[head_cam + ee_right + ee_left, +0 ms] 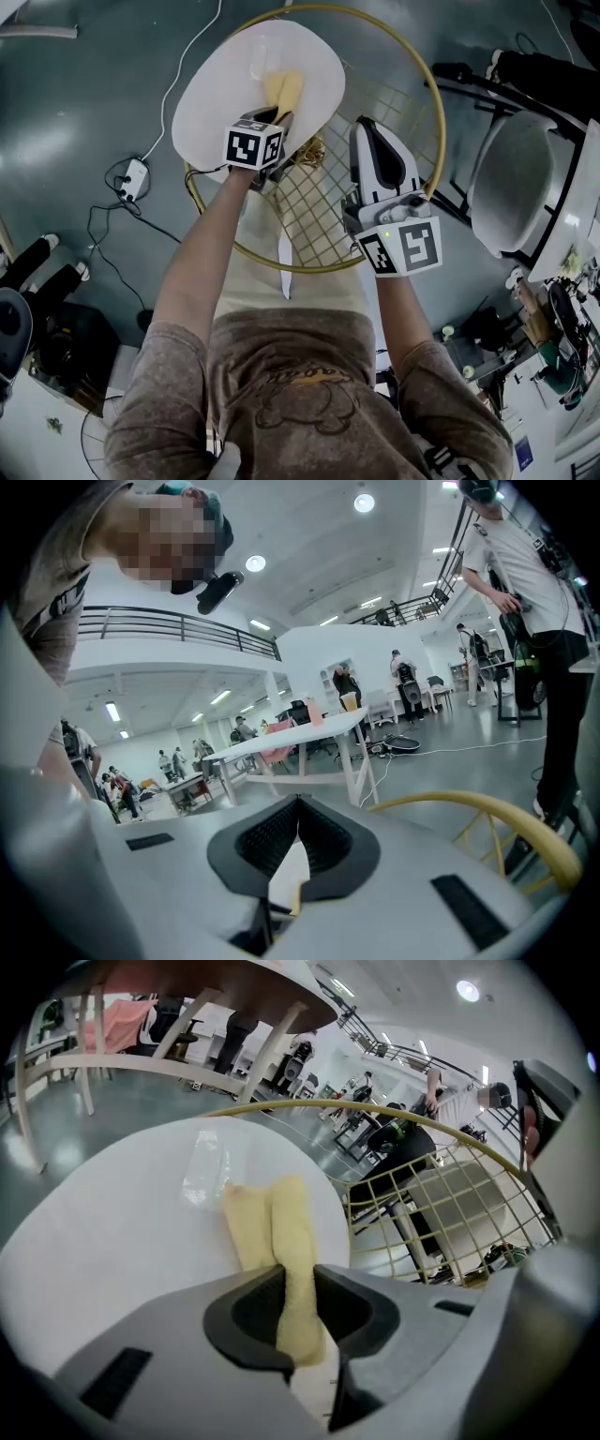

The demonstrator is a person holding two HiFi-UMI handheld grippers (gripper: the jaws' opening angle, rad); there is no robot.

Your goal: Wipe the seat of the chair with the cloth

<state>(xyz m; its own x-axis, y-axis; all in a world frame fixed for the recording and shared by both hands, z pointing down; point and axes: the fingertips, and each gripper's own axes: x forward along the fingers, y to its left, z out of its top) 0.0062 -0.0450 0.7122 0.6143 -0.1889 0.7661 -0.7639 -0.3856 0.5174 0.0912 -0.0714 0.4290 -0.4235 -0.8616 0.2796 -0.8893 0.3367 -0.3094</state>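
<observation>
The chair has a round white seat and a gold wire back. A folded yellow cloth lies on the seat's right part. My left gripper is shut on the cloth's near end, low over the seat. My right gripper is held over the wire back, to the right of the seat, jaws shut with nothing between them. The gold rim shows just beyond it.
A clear crumpled patch lies on the seat beyond the cloth. Another white chair stands at the right. A power strip with cables lies on the floor at the left. A person stands nearby.
</observation>
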